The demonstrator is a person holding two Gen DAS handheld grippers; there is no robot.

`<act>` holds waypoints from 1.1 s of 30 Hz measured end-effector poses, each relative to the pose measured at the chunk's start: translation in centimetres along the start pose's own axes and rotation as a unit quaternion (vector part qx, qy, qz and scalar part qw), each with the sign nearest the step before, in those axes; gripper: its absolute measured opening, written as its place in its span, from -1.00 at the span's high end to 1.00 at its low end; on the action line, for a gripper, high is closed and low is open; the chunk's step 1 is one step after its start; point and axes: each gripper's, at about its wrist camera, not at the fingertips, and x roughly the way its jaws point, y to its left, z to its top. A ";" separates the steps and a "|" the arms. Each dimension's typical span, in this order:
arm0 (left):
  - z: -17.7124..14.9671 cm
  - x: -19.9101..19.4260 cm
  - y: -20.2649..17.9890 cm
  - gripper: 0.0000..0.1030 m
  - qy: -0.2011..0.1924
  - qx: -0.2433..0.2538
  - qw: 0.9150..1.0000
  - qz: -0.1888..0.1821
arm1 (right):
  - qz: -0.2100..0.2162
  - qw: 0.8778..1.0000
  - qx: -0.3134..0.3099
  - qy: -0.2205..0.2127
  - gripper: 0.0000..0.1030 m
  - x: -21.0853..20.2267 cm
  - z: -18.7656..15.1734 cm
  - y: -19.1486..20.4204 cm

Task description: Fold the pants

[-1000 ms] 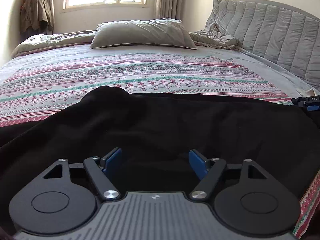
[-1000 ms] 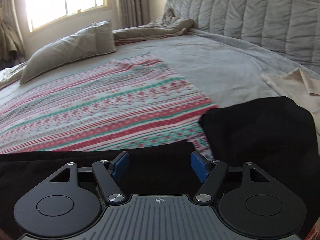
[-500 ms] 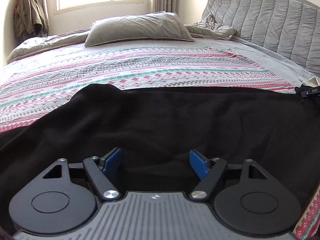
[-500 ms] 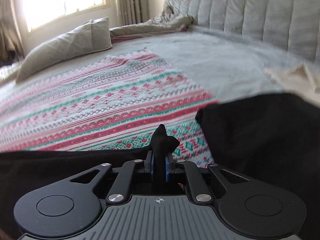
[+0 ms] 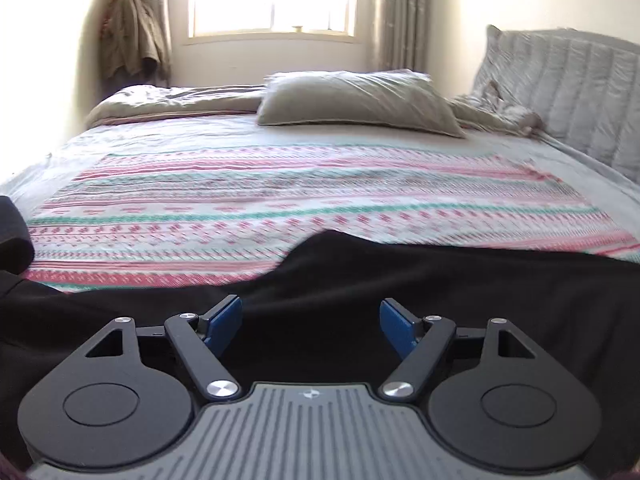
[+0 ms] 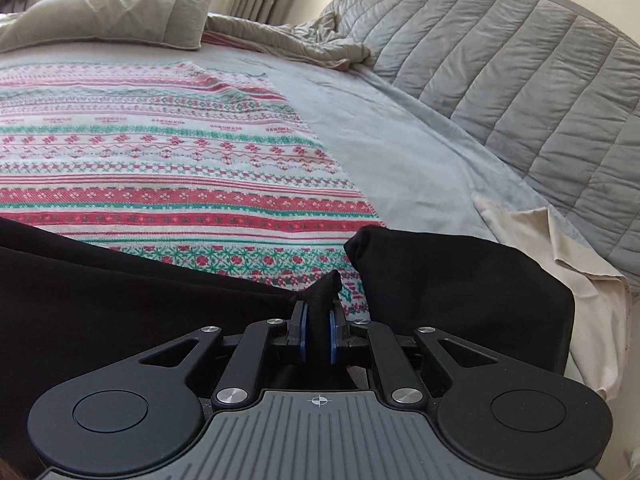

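Observation:
The black pants [image 5: 400,280] lie spread across the near part of the bed, on a striped red, green and white blanket [image 5: 280,208]. My left gripper [image 5: 311,322] is open just above the black cloth, with nothing between its blue pads. My right gripper [image 6: 318,332] is shut on a pinched-up fold of the black pants [image 6: 120,308]. A second black mass of the pants [image 6: 460,276] lies just to its right.
A grey pillow [image 5: 356,100] lies at the far side under the window. A quilted grey headboard [image 6: 520,80] runs along the right. A cream cloth [image 6: 560,248] lies at the bed's right edge. A dark object [image 5: 12,232] sits at the left edge.
My right gripper closed on a fold of the pants and has lifted it. My left gripper stayed open while its view shifted left and rose; the pants edge now shows a raised peak.

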 end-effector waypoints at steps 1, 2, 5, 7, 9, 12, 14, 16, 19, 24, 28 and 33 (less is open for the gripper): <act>0.5 0.5 0.4 -0.70 0.000 0.006 1.000 0.001 | 0.015 1.000 0.006 -0.003 0.75 -0.2 0.0 -0.4; 1.1 1.4 0.7 -0.70 0.005 0.017 1.000 0.000 | 0.026 1.000 0.015 -0.004 0.75 -0.3 0.0 -0.9; 2.6 4.5 1.3 -0.68 0.035 0.035 0.999 -0.020 | 0.078 0.994 0.076 -0.011 0.70 -0.5 0.1 -3.0; 3.3 6.6 1.5 -0.67 0.053 0.051 0.997 -0.038 | 0.123 0.984 0.125 -0.012 0.67 -0.4 -0.1 -4.7; 3.8 8.7 1.6 -0.62 0.074 0.050 0.994 -0.062 | 0.148 0.975 0.165 -0.010 0.64 -0.2 -0.4 -6.1; 4.3 11.4 2.2 -0.57 0.107 0.014 0.989 -0.099 | 0.169 0.964 0.208 -0.001 0.52 0.1 -1.0 -7.6; 4.3 12.6 2.8 -0.52 0.117 -0.010 0.987 -0.112 | 0.180 0.958 0.224 0.006 0.03 0.5 -1.3 -8.2; 4.5 13.0 3.1 -0.35 0.113 -0.027 0.985 -0.126 | 0.192 0.955 0.227 0.011 -0.18 1.0 -1.5 -8.1; 4.7 13.2 2.9 0.35 0.115 -0.053 0.981 -0.146 | 0.183 0.959 0.217 0.008 -0.18 1.8 -1.6 -6.8; 4.6 11.0 3.7 0.66 0.034 -0.102 0.984 -0.139 | 0.128 0.979 0.153 -0.024 0.86 0.9 0.0 -4.0; 4.5 9.9 4.1 0.67 -0.020 -0.125 0.985 -0.118 | 0.090 0.985 0.125 -0.075 0.88 0.0 0.8 -2.8; 4.2 13.4 2.8 0.67 0.025 -0.080 0.996 -0.030 | 0.052 0.992 0.108 -0.049 0.85 2.6 1.6 -0.9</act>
